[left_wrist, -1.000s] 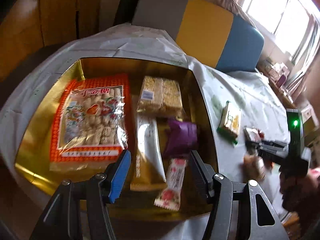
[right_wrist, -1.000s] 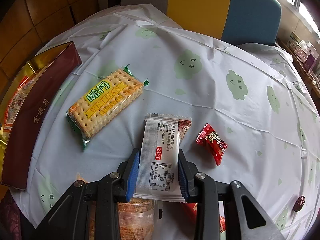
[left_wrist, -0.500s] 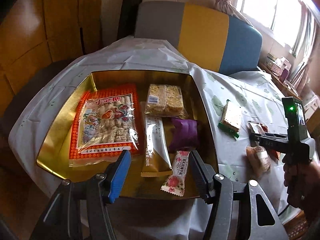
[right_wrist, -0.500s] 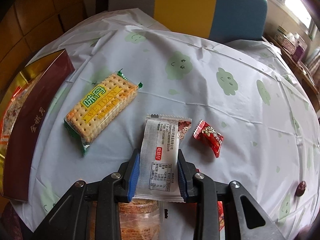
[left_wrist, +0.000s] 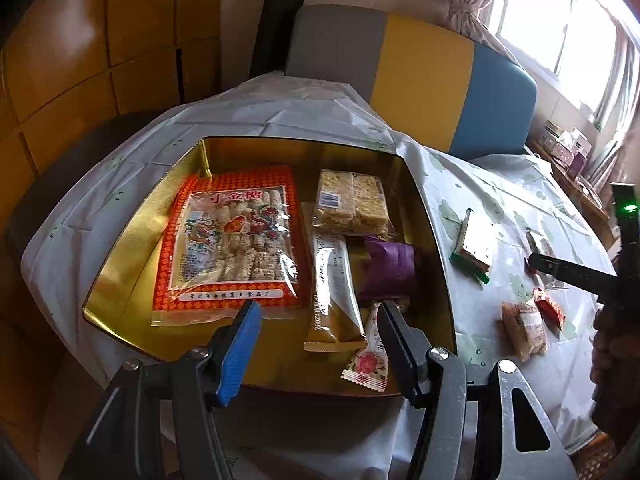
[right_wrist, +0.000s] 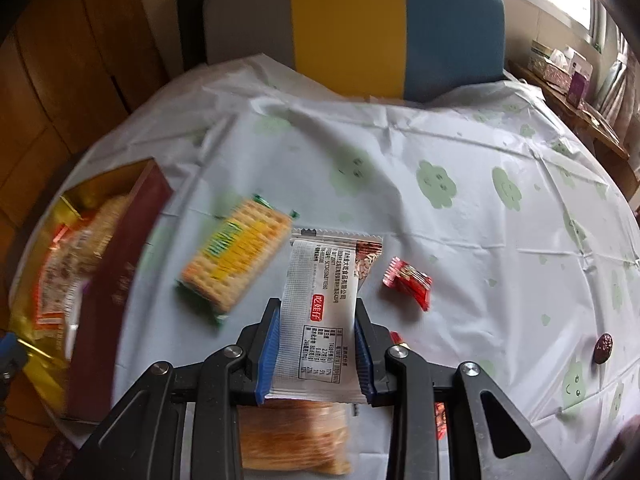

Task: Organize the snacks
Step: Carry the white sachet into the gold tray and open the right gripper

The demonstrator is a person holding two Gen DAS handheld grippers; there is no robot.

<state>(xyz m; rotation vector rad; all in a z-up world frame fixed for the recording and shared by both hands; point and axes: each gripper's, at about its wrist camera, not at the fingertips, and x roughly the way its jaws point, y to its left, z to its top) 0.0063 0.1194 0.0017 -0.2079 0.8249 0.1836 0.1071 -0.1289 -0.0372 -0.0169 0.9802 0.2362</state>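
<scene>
My right gripper (right_wrist: 316, 344) is shut on a white snack packet (right_wrist: 320, 312) and holds it above the tablecloth. A yellow cracker pack (right_wrist: 236, 260) and a red candy (right_wrist: 408, 282) lie on the cloth beyond it. My left gripper (left_wrist: 316, 344) is open and empty, over the near edge of the gold tray (left_wrist: 120, 280). The tray holds a big orange bag (left_wrist: 236, 240), a rice-cake pack (left_wrist: 352, 200), a long gold stick pack (left_wrist: 336, 292), a purple packet (left_wrist: 390, 268) and a small rose-print candy (left_wrist: 368, 360). The right gripper also shows in the left wrist view (left_wrist: 536, 262).
An orange-filled pack (right_wrist: 292, 436) lies under my right gripper. A dark date (right_wrist: 602, 348) sits at the right of the table. A grey, yellow and blue chair (right_wrist: 360, 28) stands behind the table. The tray's maroon wall (right_wrist: 116, 280) stands left of the crackers.
Both grippers have risen and pulled back, so more of the table shows. The right gripper still holds the white packet and now swings left. The left stays open.
</scene>
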